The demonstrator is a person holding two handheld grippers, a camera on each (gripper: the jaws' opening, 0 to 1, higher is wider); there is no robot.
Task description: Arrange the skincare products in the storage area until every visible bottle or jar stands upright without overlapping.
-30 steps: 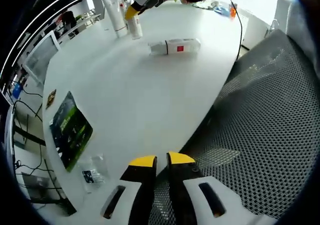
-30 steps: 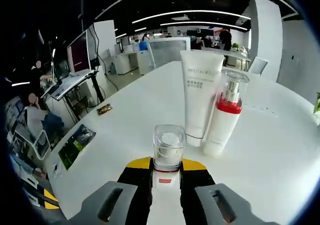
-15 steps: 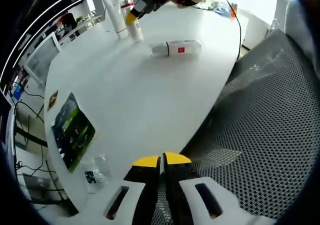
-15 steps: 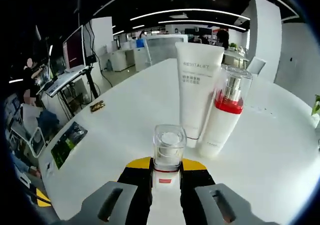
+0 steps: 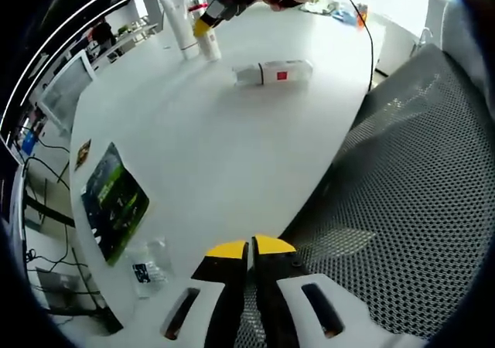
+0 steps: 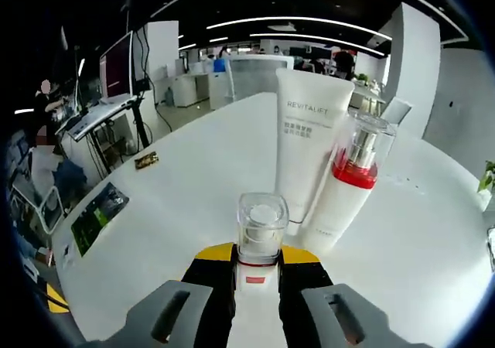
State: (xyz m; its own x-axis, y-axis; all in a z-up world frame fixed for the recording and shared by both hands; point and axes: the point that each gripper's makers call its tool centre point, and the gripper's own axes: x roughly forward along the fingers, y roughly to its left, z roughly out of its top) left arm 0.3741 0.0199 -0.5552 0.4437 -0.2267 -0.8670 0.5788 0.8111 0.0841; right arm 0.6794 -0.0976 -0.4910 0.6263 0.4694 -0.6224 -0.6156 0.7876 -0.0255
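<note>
at the far left of the left gripper view, a green-and-black leaflet [image 5: 114, 199] lies flat on the white table [image 5: 209, 147], with a small clear packet [image 5: 147, 264] just below it near the table's edge. at upper left, a white tube [image 5: 177, 21] and a red-collared pump bottle [image 5: 193, 4] stand upright side by side. just beside them the right gripper [image 5: 205, 25], its tips yellow, reaches in from the top centre and holds a small white bottle [image 5: 209, 45] upright near the pair. right of centre in the upper part, a white bottle with a red label [image 5: 272, 72] lies on its side, well apart from the standing group. at bottom centre the left gripper [image 5: 251, 247] has its jaws pressed together with nothing between them, over the table edge. the right half holds a grey mesh chair back [image 5: 418, 201].

at the left of the right gripper view, the same leaflet [image 6: 95, 216] lies near the table's edge [image 6: 155, 232], and a small dark packet [image 6: 146, 160] sits farther up. at bottom centre the right gripper [image 6: 257, 254] is closed on the small bottle [image 6: 262, 232], whose clear cap stands upright between the yellow tips. just behind it, right of centre, the tube [image 6: 305, 147] stands upright; the pump bottle [image 6: 348, 182] stands touching its right side.
</note>
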